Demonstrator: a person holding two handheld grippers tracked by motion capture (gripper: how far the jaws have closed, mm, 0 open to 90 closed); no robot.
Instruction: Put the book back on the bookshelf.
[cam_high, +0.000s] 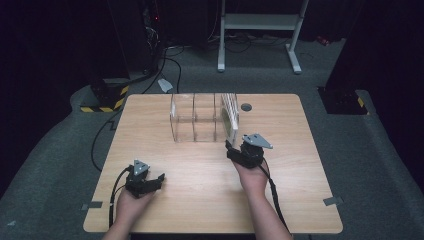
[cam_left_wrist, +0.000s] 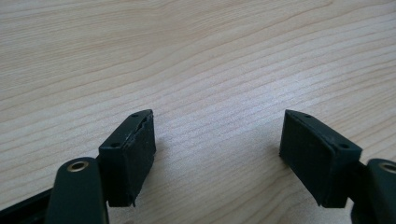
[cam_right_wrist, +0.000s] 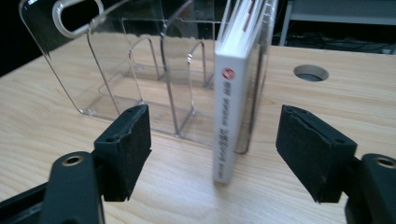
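Observation:
A clear acrylic rack (cam_high: 195, 120) with several upright dividers stands at the far middle of the wooden table (cam_high: 200, 200). A white book (cam_high: 229, 116) stands on edge in its rightmost slot. In the right gripper view the book's spine (cam_right_wrist: 228, 107) faces me beside the rack (cam_right_wrist: 116, 70). My right gripper (cam_right_wrist: 215, 126) is open just in front of the spine, its pads well apart from the book on both sides. In the high view the right gripper (cam_high: 231, 146) sits close to the rack's near right corner. My left gripper (cam_high: 159, 178) rests open at the near left over bare wood, with nothing between the jaws (cam_left_wrist: 217, 126).
A round cable hole (cam_high: 246, 106) lies in the tabletop right of the rack. Behind the table on the grey floor are a white metal stand (cam_high: 260, 22), cables (cam_high: 165, 65) and a yellow-and-black striped base (cam_high: 107, 97).

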